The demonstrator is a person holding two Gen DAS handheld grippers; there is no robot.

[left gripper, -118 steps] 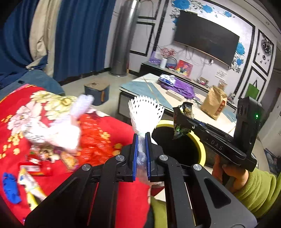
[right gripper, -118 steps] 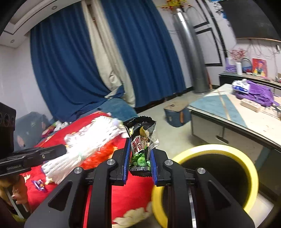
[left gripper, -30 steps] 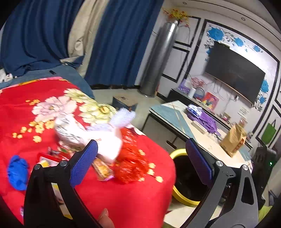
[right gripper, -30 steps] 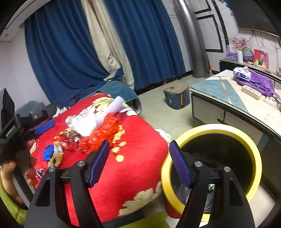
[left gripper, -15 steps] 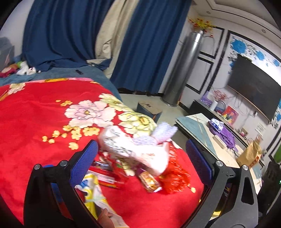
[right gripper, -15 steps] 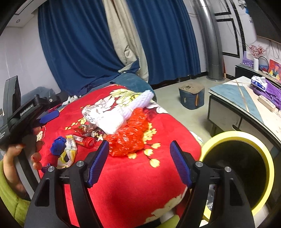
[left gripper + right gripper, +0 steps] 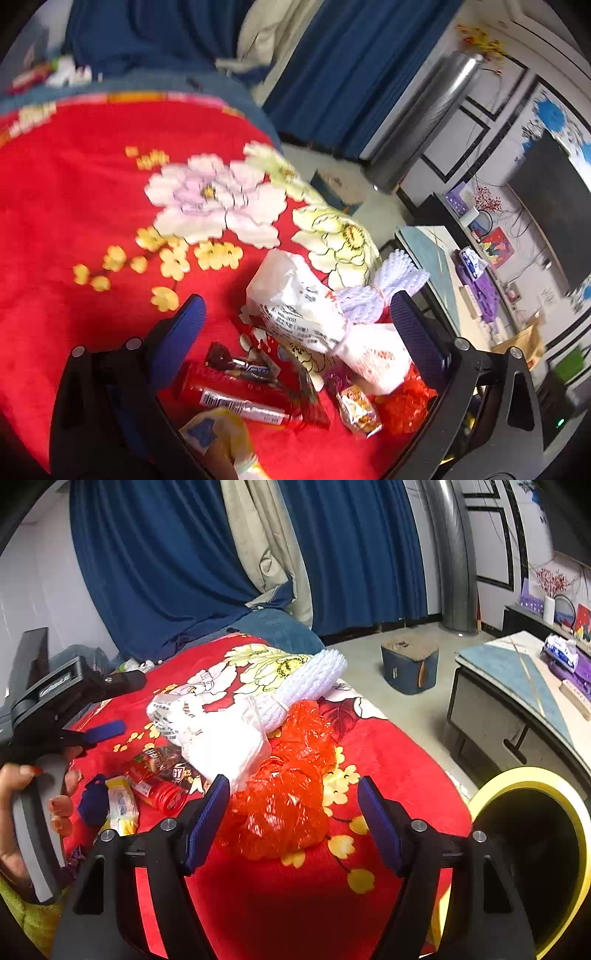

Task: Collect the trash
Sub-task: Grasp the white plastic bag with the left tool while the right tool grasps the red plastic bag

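Both grippers have swung away from the bin (image 7: 532, 849) and back over the bed (image 7: 74, 221), and both have let go of what they carried: your left gripper (image 7: 295, 332) and right gripper (image 7: 293, 819) now have jaws standing wide apart with nothing between the pads.

What is left to collect lies in one heap on the red blanket. From your right jaws the red mesh (image 7: 284, 794) sits straight ahead, centred in the gap and nearest of all, with the white bag (image 7: 218, 734) behind it and the white foam net (image 7: 314, 686) running long-ways up and to the right. From your left jaws the white bag (image 7: 299, 310) lies ahead, just right of centre, and the red tube (image 7: 236, 391) lies crosswise below the gap, its long axis roughly in line with the jaws' opening.

Your right hand looks better placed for the mesh; your left is nearer the small wrappers (image 7: 240, 363).
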